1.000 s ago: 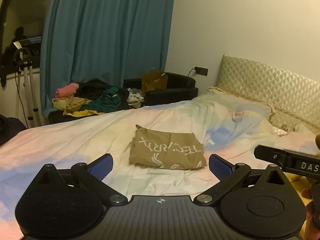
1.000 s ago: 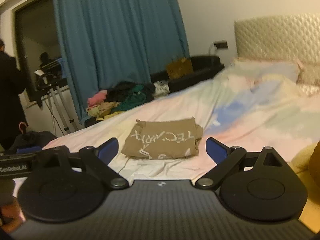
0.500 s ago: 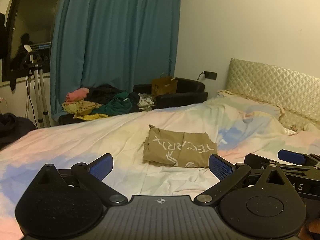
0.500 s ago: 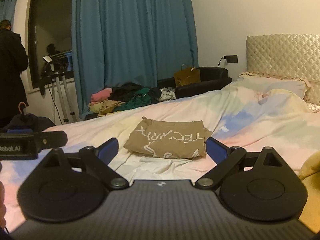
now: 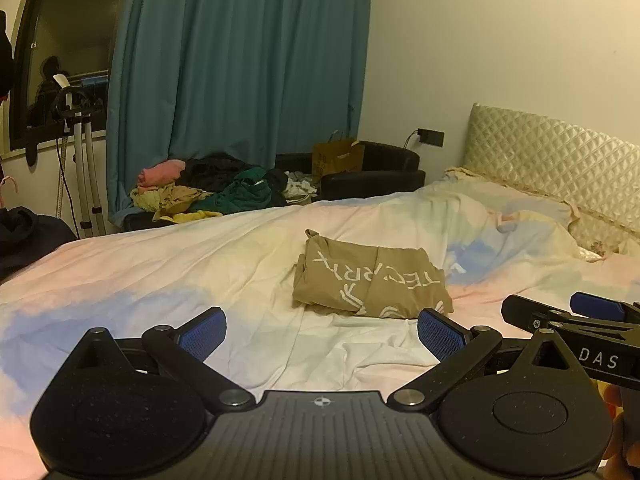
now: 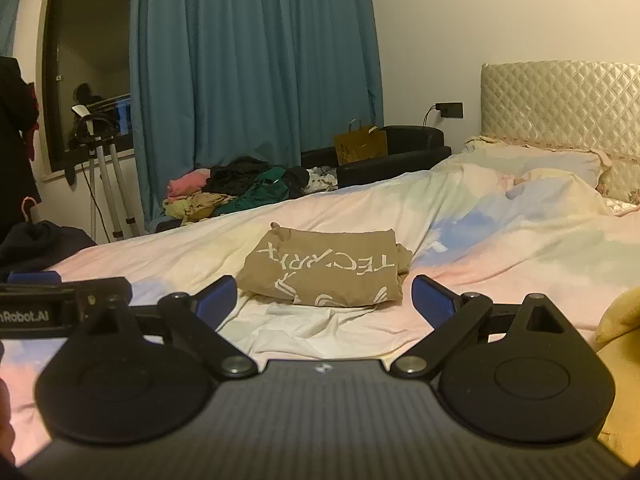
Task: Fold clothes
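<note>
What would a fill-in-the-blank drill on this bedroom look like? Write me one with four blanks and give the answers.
1. The folded tan shirt lies on the ___.
2. Both the left gripper and the right gripper are ___.
3. The curtain is ___ in colour.
4. The pile of clothes lies at the foot of the ___.

Answers: bed; open; blue; curtain

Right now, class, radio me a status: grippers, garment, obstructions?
Left gripper open, empty. Right gripper open, empty. Folded tan T-shirt with white lettering lies flat on the pastel bedsheet, untouched. Nothing between.
</note>
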`<state>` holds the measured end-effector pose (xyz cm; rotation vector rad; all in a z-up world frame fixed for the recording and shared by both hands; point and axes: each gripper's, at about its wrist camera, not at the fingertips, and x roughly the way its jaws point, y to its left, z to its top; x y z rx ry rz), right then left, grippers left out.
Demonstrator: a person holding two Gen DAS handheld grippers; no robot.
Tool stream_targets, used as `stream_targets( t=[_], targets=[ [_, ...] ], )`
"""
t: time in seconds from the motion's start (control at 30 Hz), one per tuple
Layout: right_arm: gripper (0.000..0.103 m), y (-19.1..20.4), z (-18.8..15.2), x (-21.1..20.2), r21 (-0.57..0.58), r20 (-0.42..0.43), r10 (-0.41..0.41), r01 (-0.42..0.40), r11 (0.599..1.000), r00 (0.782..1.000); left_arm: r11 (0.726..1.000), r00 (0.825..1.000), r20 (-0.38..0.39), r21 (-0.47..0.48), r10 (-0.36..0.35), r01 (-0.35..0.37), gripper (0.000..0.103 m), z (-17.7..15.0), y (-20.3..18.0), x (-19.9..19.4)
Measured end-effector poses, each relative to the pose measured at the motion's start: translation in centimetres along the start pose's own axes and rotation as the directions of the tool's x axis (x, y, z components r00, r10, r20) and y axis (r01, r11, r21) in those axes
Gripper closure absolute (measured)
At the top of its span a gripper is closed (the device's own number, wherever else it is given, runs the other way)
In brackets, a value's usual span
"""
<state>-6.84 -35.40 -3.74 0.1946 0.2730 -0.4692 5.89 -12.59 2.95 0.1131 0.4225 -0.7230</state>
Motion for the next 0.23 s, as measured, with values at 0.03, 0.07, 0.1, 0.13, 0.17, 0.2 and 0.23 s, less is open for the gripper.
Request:
stream_targets(
  t=[0.03,0.07,0.1,0.13,0.17,0.2,0.23],
  targets=[
    [0.007,-0.02,-0.03,-0.01,0.003,-0.001,-0.002,0.002,1.000,1.000,1.000,1.000,0.000,0.001,0.000,0.000,0.000,-0.05,0.00,0.06],
    [0.007,-0.03,-0.05,-0.05,0.005,-0.001,-0.001,0.001,1.000,1.000,1.000,1.000,-0.002,0.002,-0.001,0.001,0.000,-0.10,0.00,0.13],
    [0.007,-0.04,-0.08,-0.09,0.007,-0.002,0.000,0.000,1.000,1.000,1.000,1.000,-0.003,0.004,-0.002,0.002,0.000,-0.13,-0.03,0.18],
    [0.007,-0.04,-0.08,-0.11,0.007,-0.003,0.000,0.000,1.000,1.000,1.000,1.000,-0.004,0.006,-0.001,0.001,0.000,-0.16,-0.07,0.23],
    [0.007,-0.03,-0.08,-0.12,0.007,-0.003,0.001,-0.001,1.000,1.000,1.000,1.000,-0.005,0.007,-0.001,0.001,0.000,-0.19,-0.12,0.30],
    [0.007,-0.02,-0.08,-0.13,0.008,-0.004,0.001,-0.001,1.000,1.000,1.000,1.000,-0.008,0.007,-0.003,0.003,0.000,-0.24,-0.16,0.39],
    [0.007,-0.02,-0.08,-0.14,0.008,-0.004,0.001,-0.001,1.000,1.000,1.000,1.000,-0.012,0.007,-0.006,0.006,0.000,-0.28,-0.19,0.47]
  ],
)
